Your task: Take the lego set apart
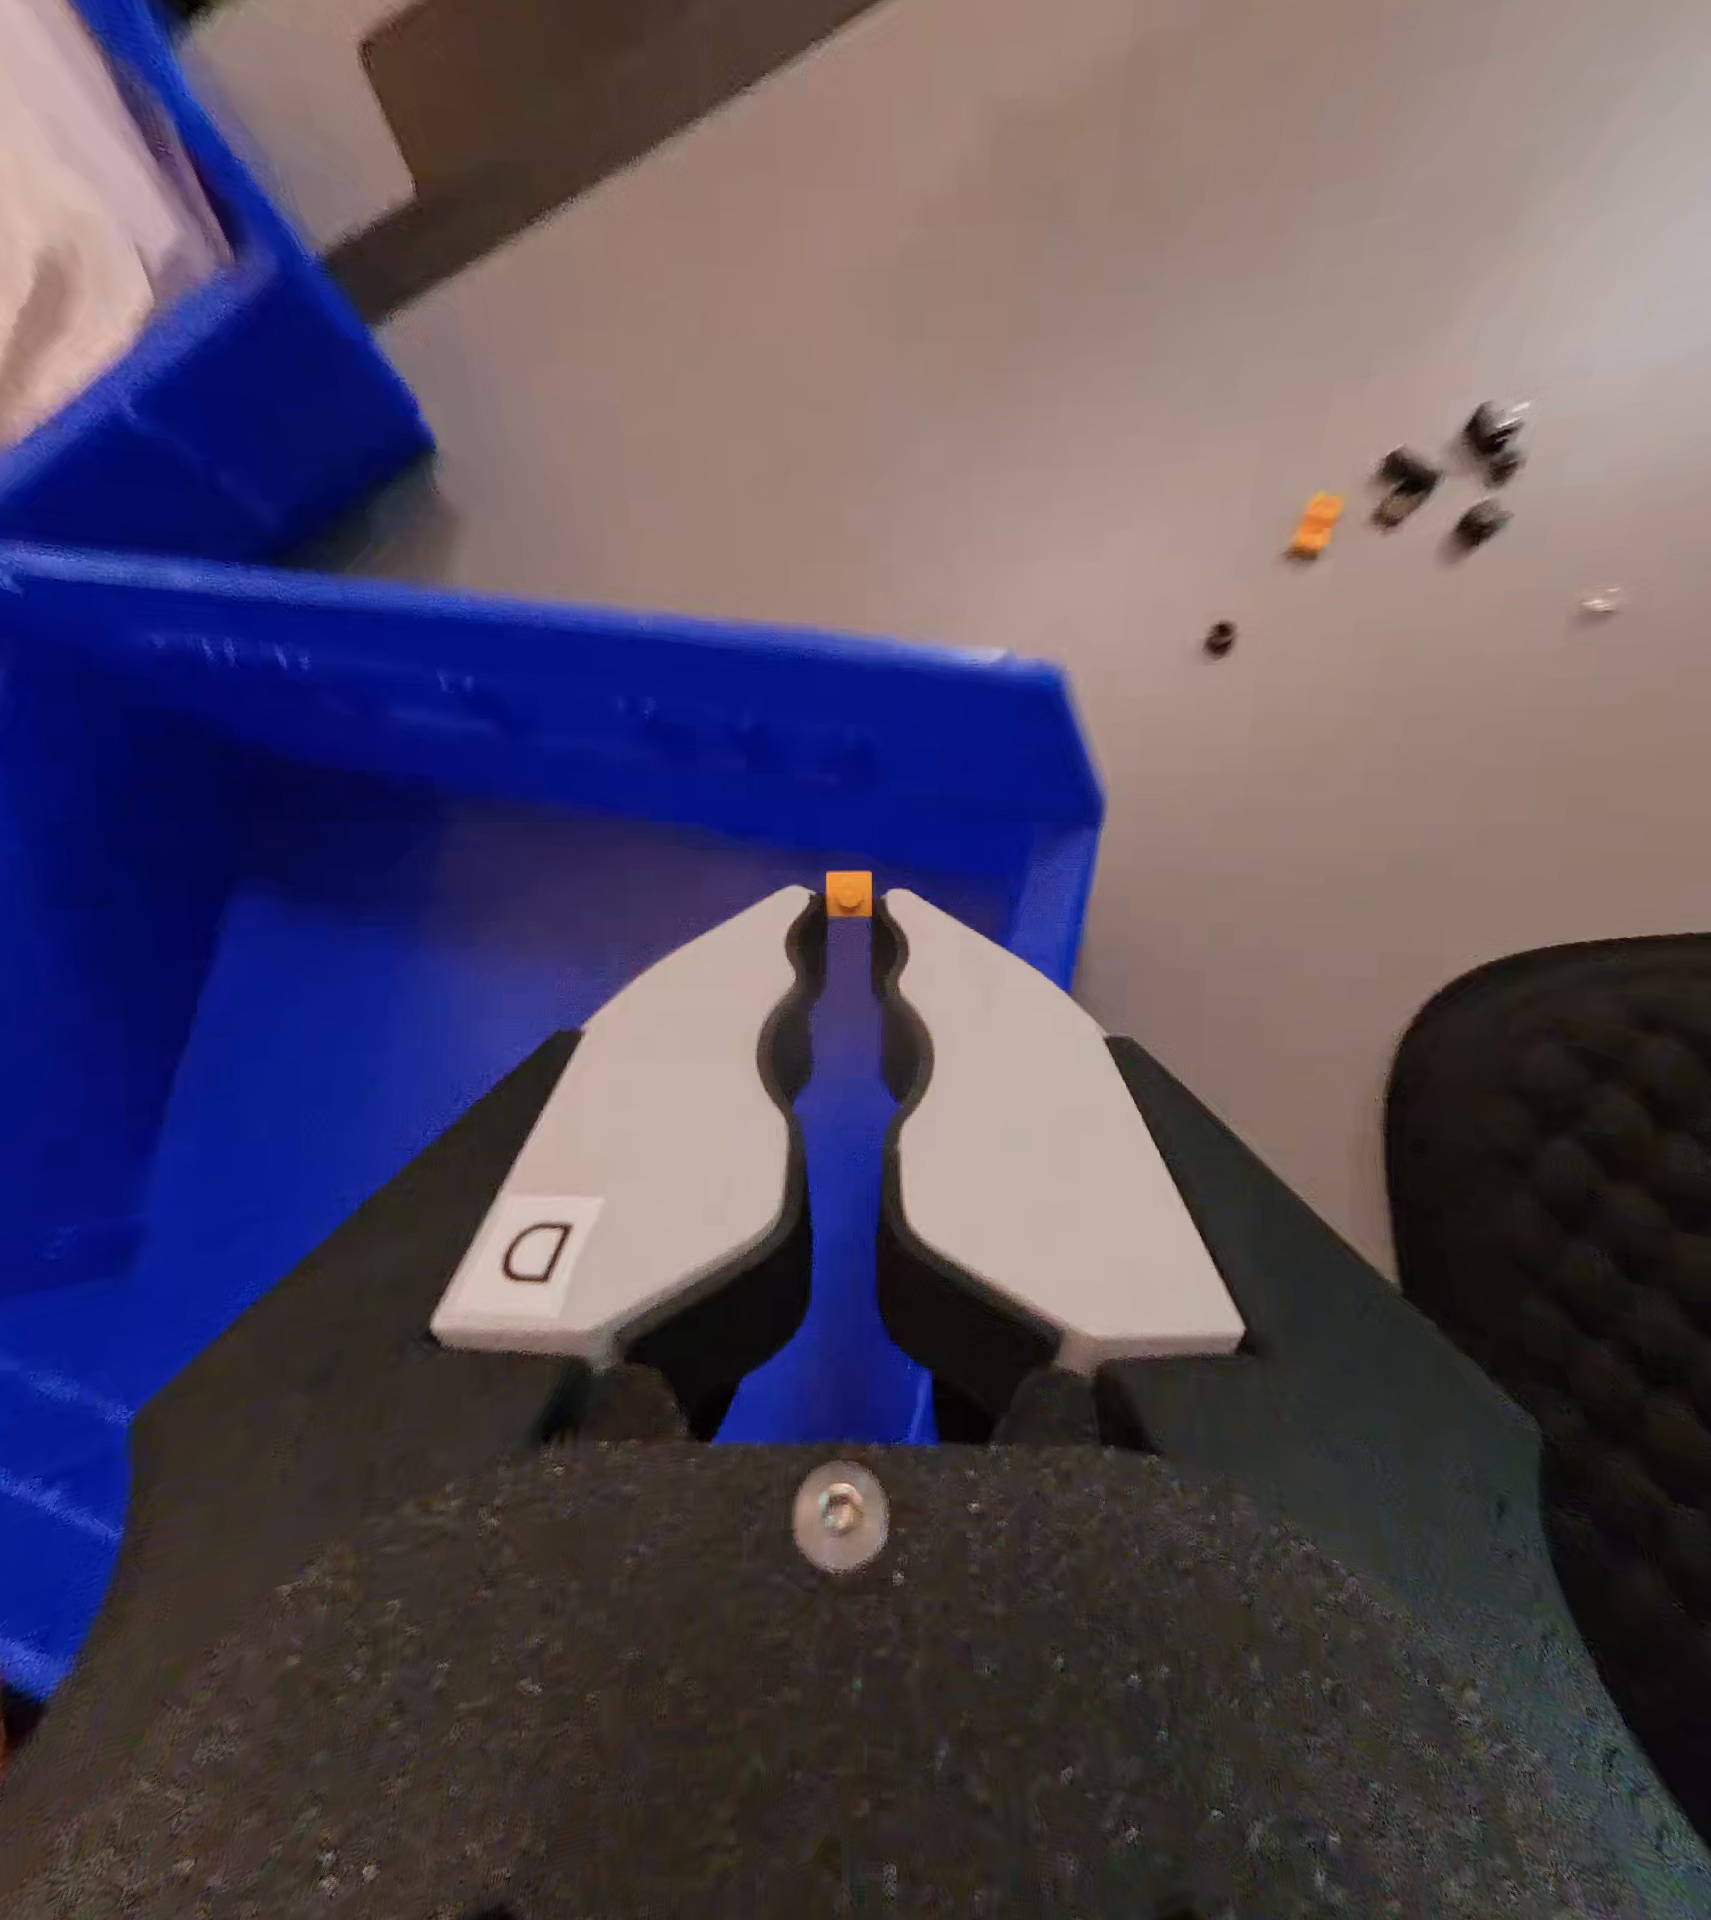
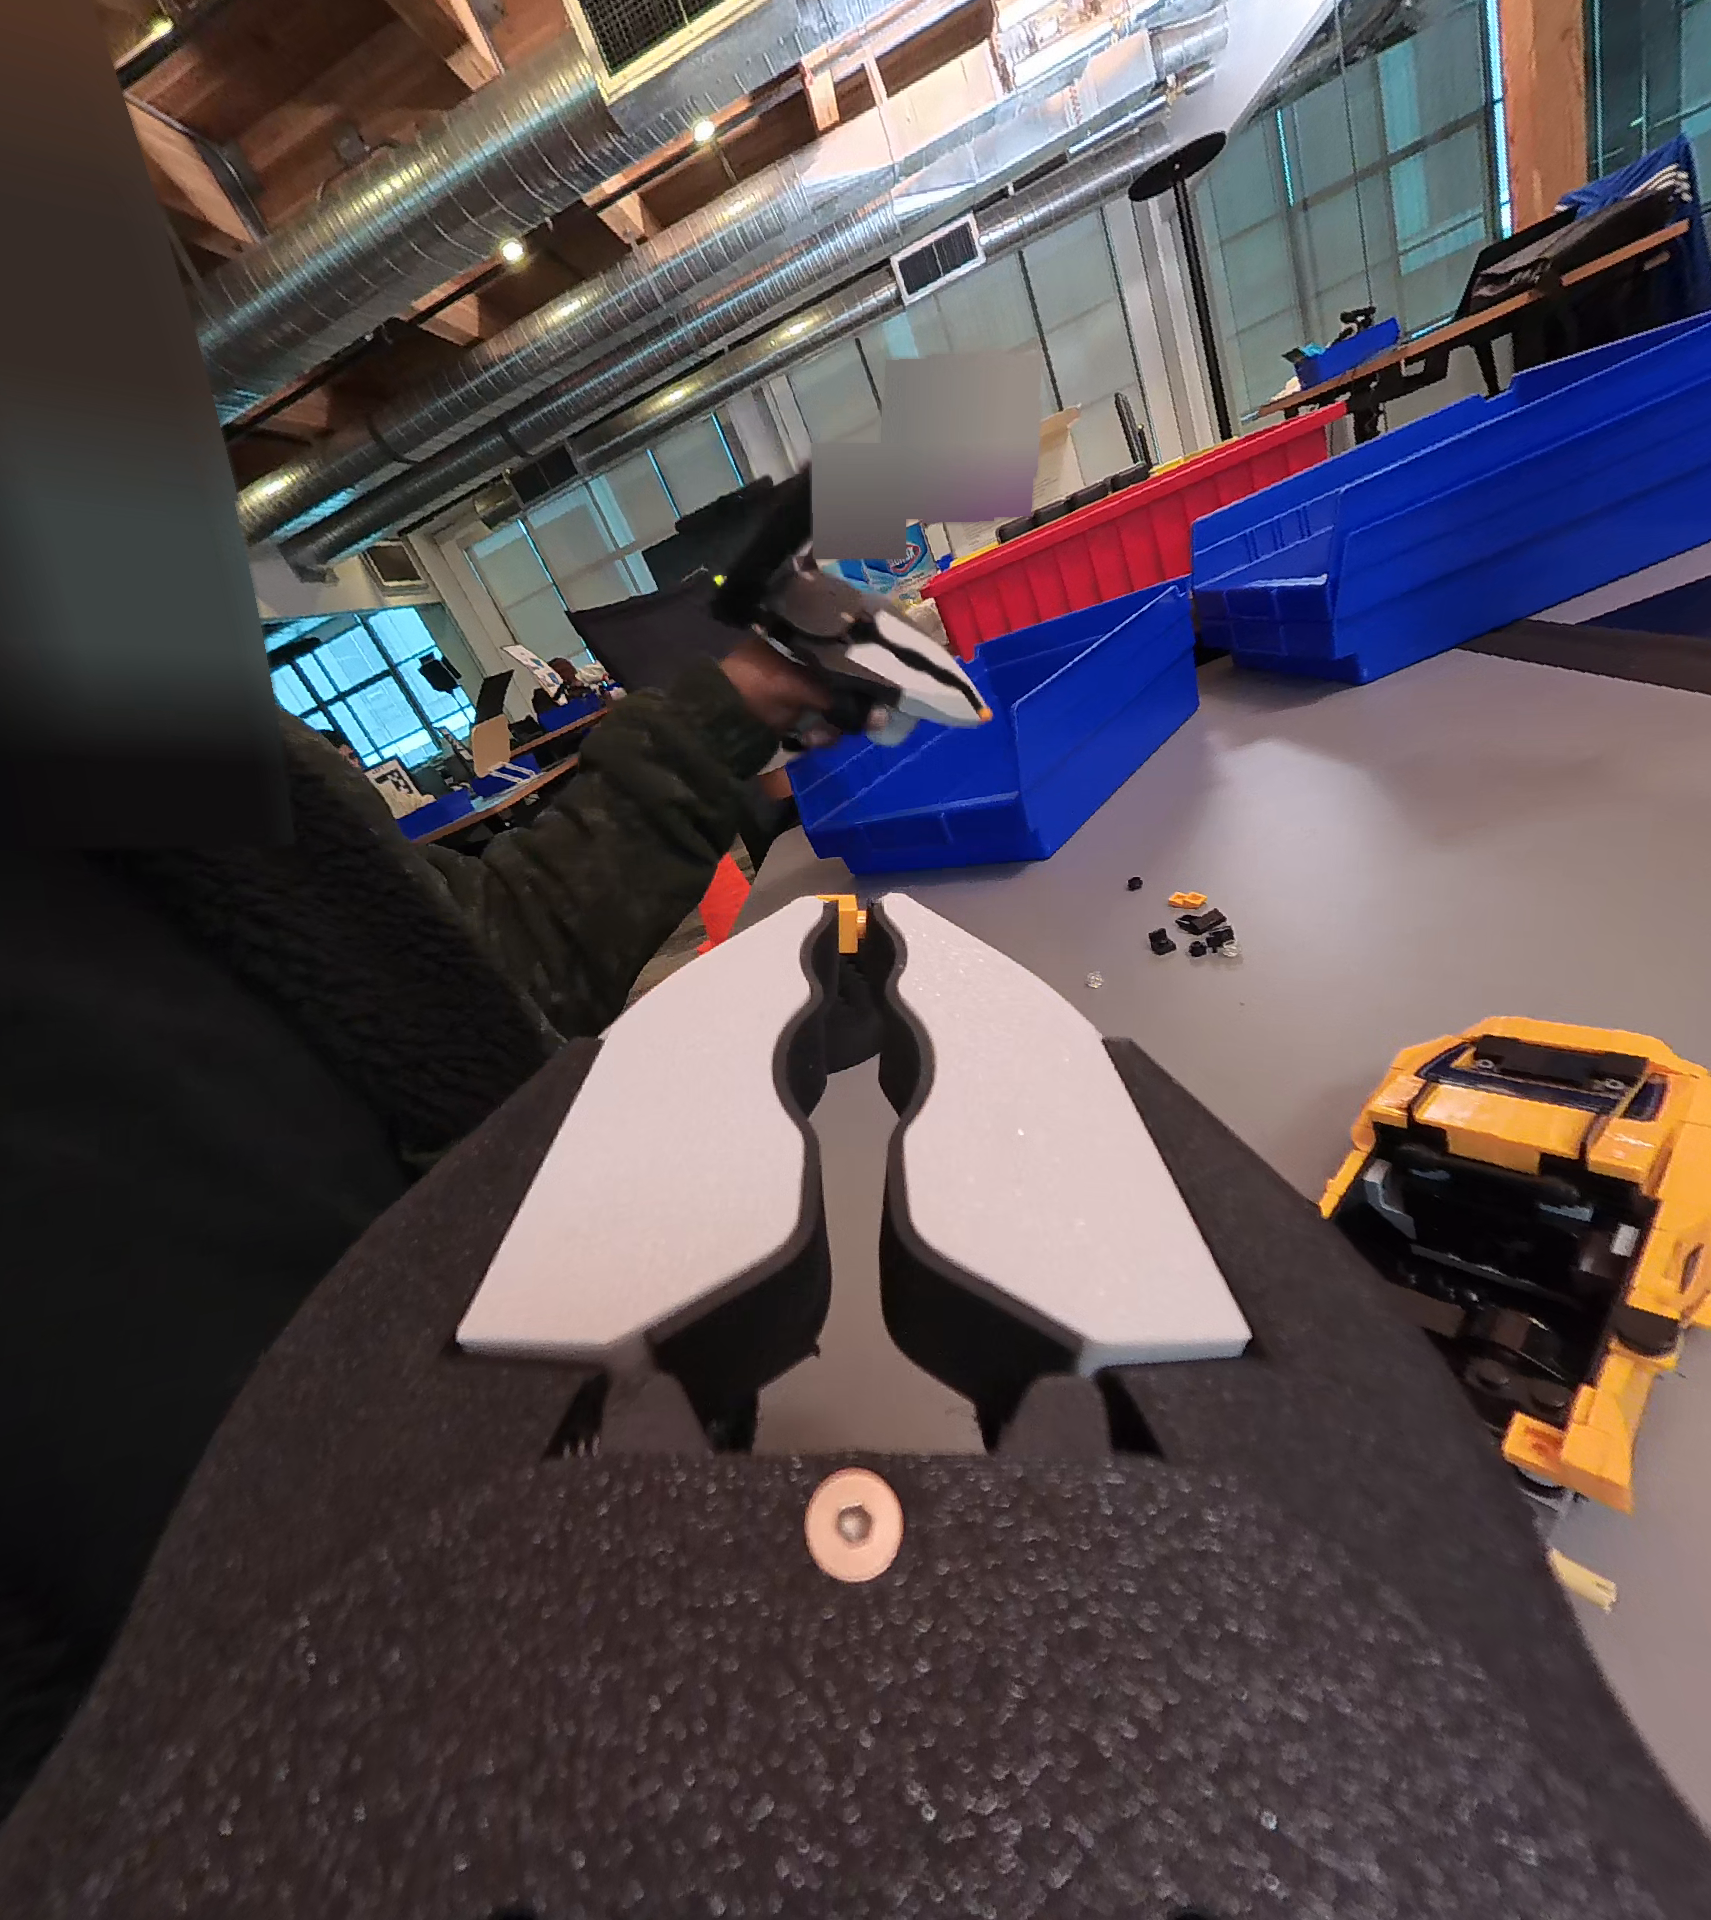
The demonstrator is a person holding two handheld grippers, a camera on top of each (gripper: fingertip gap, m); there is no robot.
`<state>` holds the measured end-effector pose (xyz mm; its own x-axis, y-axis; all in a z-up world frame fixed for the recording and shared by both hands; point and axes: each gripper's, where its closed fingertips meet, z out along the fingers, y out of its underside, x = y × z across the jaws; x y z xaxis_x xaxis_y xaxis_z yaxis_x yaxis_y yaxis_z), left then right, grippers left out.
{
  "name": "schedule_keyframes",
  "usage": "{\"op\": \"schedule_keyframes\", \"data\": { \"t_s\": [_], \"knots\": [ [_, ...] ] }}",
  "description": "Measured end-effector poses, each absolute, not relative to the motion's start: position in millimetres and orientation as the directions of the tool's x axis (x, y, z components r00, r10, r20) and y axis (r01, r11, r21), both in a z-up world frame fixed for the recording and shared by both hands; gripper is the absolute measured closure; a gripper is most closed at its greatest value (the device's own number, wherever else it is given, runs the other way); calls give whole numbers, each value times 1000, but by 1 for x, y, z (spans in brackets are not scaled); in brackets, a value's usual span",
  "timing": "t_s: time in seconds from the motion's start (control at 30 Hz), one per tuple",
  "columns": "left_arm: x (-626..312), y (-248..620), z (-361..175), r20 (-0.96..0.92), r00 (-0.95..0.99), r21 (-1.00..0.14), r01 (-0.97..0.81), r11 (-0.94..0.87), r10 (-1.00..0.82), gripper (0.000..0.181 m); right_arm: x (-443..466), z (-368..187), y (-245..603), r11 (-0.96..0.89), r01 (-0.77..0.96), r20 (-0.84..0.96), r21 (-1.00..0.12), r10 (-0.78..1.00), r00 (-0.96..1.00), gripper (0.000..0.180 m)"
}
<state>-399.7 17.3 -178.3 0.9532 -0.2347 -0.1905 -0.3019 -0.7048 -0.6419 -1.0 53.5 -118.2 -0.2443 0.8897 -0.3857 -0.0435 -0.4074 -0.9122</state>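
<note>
Meanwhile the lego car (image 2: 1547, 1236), orange with black innards half exposed, lies near the table's (image 2: 1453, 831) front edge. Each gripper clenches one orange piece: left (image 1: 848, 900) holds a stud plate (image 1: 848, 894) above a blue bin (image 1: 518, 727), right (image 2: 851, 914) a bracket (image 2: 847, 923). About seven loose pieces (image 2: 1194, 928) lie mid-table.

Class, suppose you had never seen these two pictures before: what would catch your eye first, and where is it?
Probably the yellow lego car, partly taken apart, lying on the grey table at the right of the right wrist view. Next, the tiny orange piece pinched at the tips of the left gripper above the open blue bin. The right gripper pinches another orange piece.
</note>
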Motion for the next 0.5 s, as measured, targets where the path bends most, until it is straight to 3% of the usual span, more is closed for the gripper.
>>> {"op": "schedule_keyframes", "data": {
  "t_s": [0.37, 0.5],
  "knots": [
    [-434, 35, -257, -164, 961, -473, -275, -837, -223, 165, -2, -122, 56, -419, -37, -400, -907, 887, -231, 175],
    [-450, 37, -260, -269, 939, -405, -312, -859, -215, 161, -1, -122, 57, -421, -41, -402, -906, 887, -228, 175]
  ]
}}
